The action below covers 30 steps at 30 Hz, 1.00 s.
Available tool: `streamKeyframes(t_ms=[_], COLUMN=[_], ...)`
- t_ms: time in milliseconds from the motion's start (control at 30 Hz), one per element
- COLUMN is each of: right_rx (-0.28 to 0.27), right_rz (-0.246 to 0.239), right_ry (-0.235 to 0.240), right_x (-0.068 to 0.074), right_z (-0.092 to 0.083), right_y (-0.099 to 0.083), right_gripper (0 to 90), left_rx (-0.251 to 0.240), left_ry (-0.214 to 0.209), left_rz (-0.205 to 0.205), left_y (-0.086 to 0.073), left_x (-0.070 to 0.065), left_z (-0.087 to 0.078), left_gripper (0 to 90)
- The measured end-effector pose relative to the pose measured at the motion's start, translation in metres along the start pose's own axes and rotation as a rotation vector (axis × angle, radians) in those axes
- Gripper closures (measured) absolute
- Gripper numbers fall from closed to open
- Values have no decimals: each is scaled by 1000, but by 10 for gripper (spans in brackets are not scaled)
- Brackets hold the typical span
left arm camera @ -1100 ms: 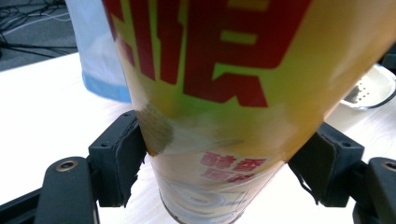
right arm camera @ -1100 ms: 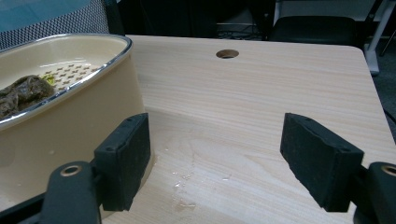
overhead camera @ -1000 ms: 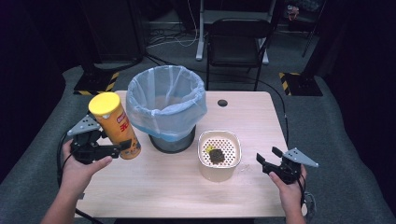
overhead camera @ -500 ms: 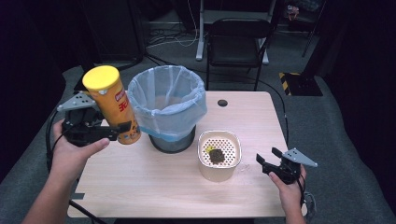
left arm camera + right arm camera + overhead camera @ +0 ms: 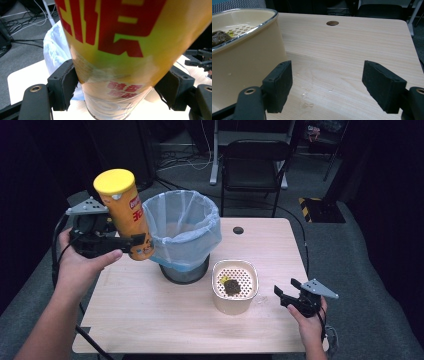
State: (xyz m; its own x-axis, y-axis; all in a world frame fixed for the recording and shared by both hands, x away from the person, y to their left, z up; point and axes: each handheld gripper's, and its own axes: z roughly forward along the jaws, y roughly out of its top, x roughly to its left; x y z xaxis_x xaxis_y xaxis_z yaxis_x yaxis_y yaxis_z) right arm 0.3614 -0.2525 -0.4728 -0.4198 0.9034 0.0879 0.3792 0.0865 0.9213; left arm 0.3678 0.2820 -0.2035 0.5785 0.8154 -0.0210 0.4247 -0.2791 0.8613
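Left tool (image 5: pixel 134 241) is clamped low on the can (image 5: pixel 125 212), which I'm holding clear of the tabletop (image 5: pixel 150 320), just left of the bin (image 5: pixel 182 227) rim and leaning a little; right tool (image 5: pixel 286 296) sits open and idle beside the strainer (image 5: pixel 235 287). For this step I'd carry the can well over the bag opening before tipping or letting go; the low grip leaves it top-heavy, so move slow and keep its base off the rim.

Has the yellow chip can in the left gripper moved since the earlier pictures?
Yes. The chip can has risen, its base now beside the bin rim rather than low by the bin's side.
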Motion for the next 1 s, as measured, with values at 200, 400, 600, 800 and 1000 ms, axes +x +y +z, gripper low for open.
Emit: streamKeyframes(t_ms=[200, 400, 600, 800, 1000], right_rx=[5, 10, 13, 15, 11], right_rz=[9, -5, -10, 2, 4], right_ry=[-1, -2, -6, -7, -2], right_x=[0, 1, 0, -1, -3], right_z=[1, 2, 3, 4, 4], right_y=[-1, -1, -2, -3, -4], right_gripper=[240, 240, 240, 240, 240], left_rx=[8, 15, 13, 23, 13], left_ry=[12, 12, 4, 0, 1], left_rz=[-6, -7, -2, 5, -19], left_y=[14, 27, 42, 48, 53], left_x=[2, 3, 6, 7, 11], left_z=[8, 23, 39, 63, 83], left_gripper=[241, 240, 241, 241, 240])
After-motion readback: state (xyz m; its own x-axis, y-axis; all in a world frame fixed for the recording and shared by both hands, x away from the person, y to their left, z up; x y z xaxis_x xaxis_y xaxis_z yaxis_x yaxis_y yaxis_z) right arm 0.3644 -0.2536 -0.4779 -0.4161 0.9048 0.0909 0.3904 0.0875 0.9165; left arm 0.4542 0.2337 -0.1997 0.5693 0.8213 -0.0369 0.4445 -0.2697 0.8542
